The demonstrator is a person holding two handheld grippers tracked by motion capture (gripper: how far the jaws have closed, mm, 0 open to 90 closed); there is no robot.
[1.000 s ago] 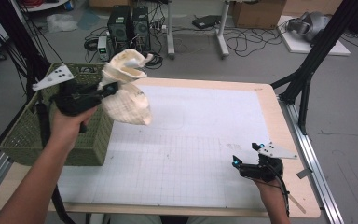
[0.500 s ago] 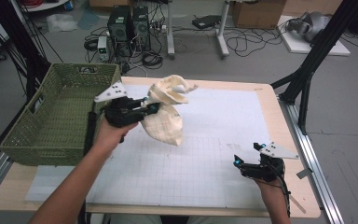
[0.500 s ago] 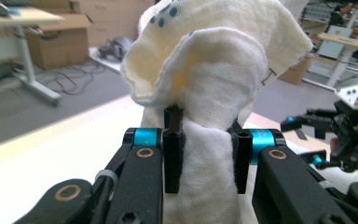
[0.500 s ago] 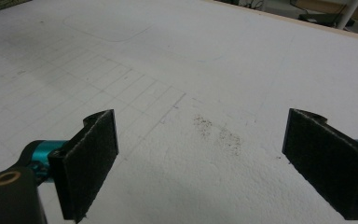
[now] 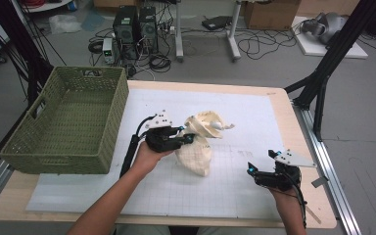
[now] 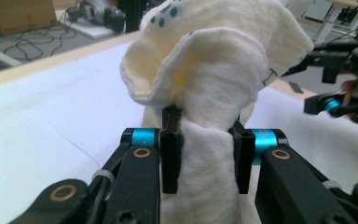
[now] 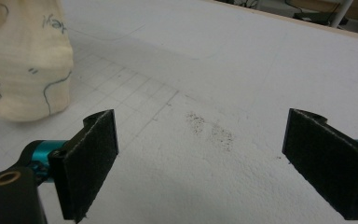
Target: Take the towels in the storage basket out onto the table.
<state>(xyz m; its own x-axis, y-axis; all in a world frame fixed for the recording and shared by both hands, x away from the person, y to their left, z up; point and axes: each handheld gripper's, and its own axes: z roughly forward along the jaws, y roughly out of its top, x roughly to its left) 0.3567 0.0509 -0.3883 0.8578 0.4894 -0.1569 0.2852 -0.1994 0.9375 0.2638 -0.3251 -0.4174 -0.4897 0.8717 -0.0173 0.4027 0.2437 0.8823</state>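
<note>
Cream cloth (image 5: 199, 147) out of basket (image 5: 68, 122), on mat; left gripper (image 6: 200, 140) clamped on it, jaws just easing; right gripper (image 7: 205, 163) apart, idle; spreading left.

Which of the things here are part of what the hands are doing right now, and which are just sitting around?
In the job:
- cream cloth, bunched, lower end on the white mat
- left gripper, fingers clamped on the cloth
- right gripper, open, waiting above the mat

Lying about:
- green woven basket
- computer towers and cables on the floor

A cream cloth (image 5: 198, 147) with blue outlines, an olive-green basket (image 5: 63, 122), a white gridded mat (image 5: 254, 122).
</note>
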